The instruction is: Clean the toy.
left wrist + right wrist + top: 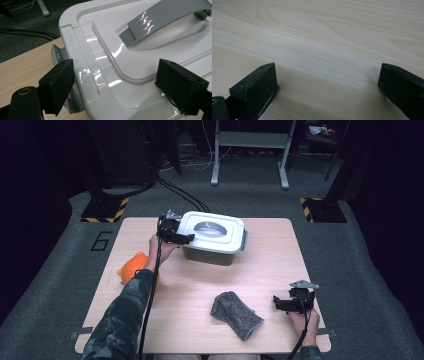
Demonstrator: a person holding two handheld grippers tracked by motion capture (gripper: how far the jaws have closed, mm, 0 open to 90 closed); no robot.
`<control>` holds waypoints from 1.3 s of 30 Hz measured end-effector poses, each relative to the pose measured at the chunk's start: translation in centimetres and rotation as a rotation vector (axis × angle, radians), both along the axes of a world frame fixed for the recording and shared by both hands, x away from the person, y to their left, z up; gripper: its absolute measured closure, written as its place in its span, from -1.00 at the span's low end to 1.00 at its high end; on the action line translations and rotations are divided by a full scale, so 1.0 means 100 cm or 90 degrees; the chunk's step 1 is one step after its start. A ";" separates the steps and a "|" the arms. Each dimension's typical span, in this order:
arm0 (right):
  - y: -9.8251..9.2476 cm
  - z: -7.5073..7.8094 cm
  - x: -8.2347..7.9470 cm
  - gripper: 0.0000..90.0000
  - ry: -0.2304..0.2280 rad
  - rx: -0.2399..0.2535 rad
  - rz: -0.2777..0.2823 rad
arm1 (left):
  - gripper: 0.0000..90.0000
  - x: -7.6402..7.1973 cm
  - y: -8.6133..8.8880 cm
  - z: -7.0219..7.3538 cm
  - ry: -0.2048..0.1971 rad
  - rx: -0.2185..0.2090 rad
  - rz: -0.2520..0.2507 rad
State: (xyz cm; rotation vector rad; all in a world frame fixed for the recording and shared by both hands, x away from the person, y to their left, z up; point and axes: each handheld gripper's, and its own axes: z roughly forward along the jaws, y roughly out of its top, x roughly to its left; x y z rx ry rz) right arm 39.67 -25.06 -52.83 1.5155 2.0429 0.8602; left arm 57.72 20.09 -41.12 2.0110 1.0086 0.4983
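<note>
A grey box with a white lid (pixel 215 234) stands at the back middle of the table; a grey handle (pixel 210 227) lies across the lid. My left gripper (pixel 181 239) is at the box's left corner, jaws wide apart. In the left gripper view the left gripper (pixel 113 83) straddles the lid's corner (pixel 105 75), with a grey side latch (pixel 58 53) just by one jaw; the pads do not press on it. My right gripper (pixel 280 304) rests low near the table's front right, open, and the right gripper (pixel 328 86) has bare wood between its jaws.
An orange soft thing (pixel 132 267) lies left of my left forearm. A grey knitted cloth (pixel 235 314) lies at the front middle, just left of the right gripper. The wooden table (pixel 270 260) stands on grey carpet; a frame's legs (pixel 250 150) stand behind it.
</note>
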 end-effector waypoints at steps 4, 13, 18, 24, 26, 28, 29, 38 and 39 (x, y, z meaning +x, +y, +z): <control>0.000 0.000 0.000 -0.97 -0.001 -0.001 0.002 | -0.66 0.001 -0.006 0.001 0.004 0.004 -0.010; 0.000 0.001 0.002 -0.98 0.004 -0.001 0.004 | -0.74 -0.003 -0.008 0.006 0.007 0.024 0.002; 0.000 0.001 0.002 -0.98 0.006 -0.003 0.012 | -0.75 -0.017 -0.002 0.014 -0.011 0.013 0.011; 0.004 0.016 0.011 -0.98 -0.006 0.020 0.026 | -0.75 -0.047 0.002 0.029 -0.040 -0.013 -0.014; 0.006 0.019 0.013 -0.98 -0.010 0.020 0.030 | -0.75 -0.057 0.002 0.031 -0.041 -0.014 -0.025; 0.009 0.027 0.017 -0.98 -0.020 0.019 0.042 | -0.75 -0.068 0.001 0.033 -0.047 -0.018 -0.039; 0.014 0.034 0.020 -0.98 -0.025 0.023 0.050 | -0.75 -0.083 -0.001 0.033 -0.056 -0.014 -0.058; 0.028 0.055 0.034 -0.97 -0.039 0.023 0.079 | -0.75 -0.133 -0.007 0.017 -0.061 -0.005 -0.109; 0.030 0.057 0.035 -0.97 -0.040 0.031 0.078 | -0.75 -0.152 -0.008 0.004 -0.063 -0.002 -0.122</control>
